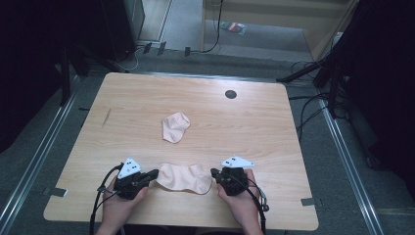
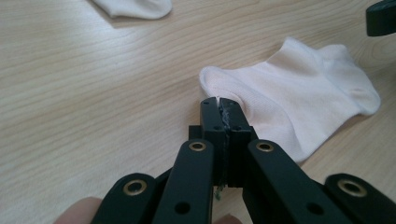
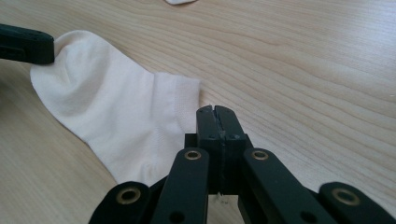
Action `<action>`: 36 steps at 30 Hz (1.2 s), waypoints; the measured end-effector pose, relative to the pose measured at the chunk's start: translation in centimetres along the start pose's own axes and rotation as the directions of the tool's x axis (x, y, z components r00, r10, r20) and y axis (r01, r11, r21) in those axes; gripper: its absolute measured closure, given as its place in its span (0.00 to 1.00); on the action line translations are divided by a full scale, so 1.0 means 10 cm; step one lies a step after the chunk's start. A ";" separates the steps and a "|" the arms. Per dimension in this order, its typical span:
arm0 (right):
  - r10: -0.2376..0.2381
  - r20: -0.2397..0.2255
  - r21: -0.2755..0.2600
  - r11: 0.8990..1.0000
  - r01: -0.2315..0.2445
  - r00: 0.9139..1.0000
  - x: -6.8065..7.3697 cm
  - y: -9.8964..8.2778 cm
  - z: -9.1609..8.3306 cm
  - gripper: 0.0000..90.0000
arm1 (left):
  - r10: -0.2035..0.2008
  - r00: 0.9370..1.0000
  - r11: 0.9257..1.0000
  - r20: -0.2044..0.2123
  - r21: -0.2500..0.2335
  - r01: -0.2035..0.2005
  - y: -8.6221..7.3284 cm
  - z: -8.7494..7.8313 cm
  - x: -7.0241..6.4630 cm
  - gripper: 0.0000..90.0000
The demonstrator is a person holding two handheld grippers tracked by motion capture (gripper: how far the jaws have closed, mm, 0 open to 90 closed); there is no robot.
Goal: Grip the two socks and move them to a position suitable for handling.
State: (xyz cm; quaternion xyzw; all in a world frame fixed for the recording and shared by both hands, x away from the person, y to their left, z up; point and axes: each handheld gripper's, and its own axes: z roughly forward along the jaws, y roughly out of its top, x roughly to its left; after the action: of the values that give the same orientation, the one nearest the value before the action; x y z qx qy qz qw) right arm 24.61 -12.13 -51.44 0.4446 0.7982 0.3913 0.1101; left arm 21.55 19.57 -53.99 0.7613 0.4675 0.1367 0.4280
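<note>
A pale pink ankle sock [image 1: 185,177] lies flat near the table's front edge, between my two grippers. My left gripper [image 1: 155,173] is shut at its left end. In the left gripper view the jaws [image 2: 219,100] meet against the sock [image 2: 299,98], with a sliver of white fabric between the tips. My right gripper [image 1: 214,172] is shut at the sock's right end. Its tips [image 3: 215,109] sit just beside the cuff edge of the sock [image 3: 116,107], and I see no fabric between them. A second sock [image 1: 175,126] lies crumpled at mid-table.
The wooden table [image 1: 254,127] has a round dark cable hole [image 1: 230,94] at the back. The person's hands hold the grippers at the front edge. Dark stands and cables line the floor on both sides.
</note>
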 end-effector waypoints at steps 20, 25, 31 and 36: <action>-0.049 0.018 0.021 0.999 0.049 0.999 0.10 -0.09 0.00 0.99 | 0.028 1.000 0.999 0.010 0.022 -0.028 -0.11 -0.03 -0.09 1.00; -0.054 0.050 0.015 0.998 0.053 0.997 0.06 -0.11 -0.21 0.99 | 0.049 0.998 0.998 0.043 0.039 -0.051 -0.13 -0.04 -0.20 1.00; -0.037 0.028 0.072 0.997 0.034 0.999 -0.04 -0.24 -0.11 0.89 | 0.049 0.997 0.998 0.055 0.045 -0.052 -0.16 0.02 -0.24 0.91; -0.005 0.007 -0.011 1.000 0.005 1.000 -0.09 -0.22 -0.14 0.66 | 0.014 0.999 0.999 0.046 -0.043 -0.012 -0.15 -0.05 -0.18 0.66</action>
State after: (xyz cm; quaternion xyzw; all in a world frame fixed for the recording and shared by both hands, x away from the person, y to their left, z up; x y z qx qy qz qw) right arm 22.99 -14.20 -52.27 0.4433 0.7968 0.3938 0.1162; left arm 19.41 18.60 -54.48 0.7579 0.4495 0.1318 0.4540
